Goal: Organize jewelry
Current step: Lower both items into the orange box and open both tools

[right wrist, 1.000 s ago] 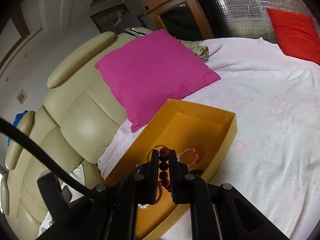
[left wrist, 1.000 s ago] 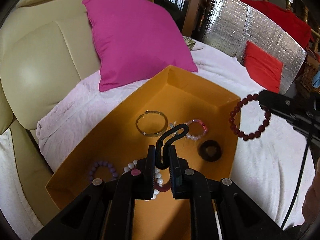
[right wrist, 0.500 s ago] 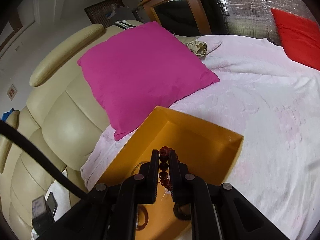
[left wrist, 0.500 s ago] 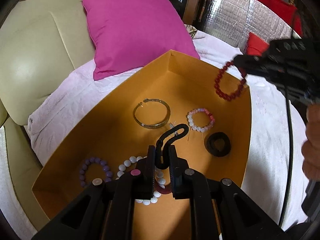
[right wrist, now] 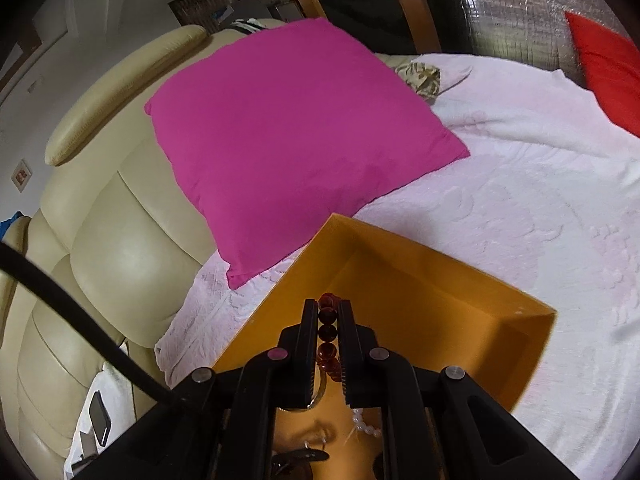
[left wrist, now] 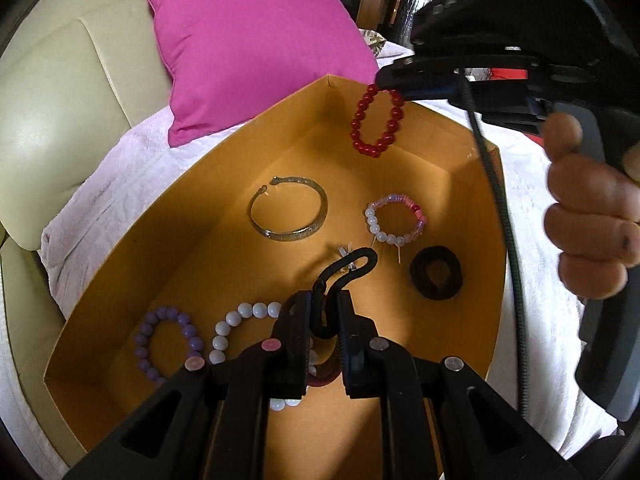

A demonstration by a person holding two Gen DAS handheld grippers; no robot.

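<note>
Left gripper [left wrist: 323,320] I keep clamped on 1 black hair tie [left wrist: 345,270]; right gripper [right wrist: 329,334] pinches 1 red bead bracelet [left wrist: 376,120] over the orange box's [left wrist: 168,216] far corner. Inside lie 6 pieces, middle floor bare.

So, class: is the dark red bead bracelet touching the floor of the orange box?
Apart. The left wrist view shows the dark red bead bracelet dangling from the right gripper, clear of the orange box floor.
</note>
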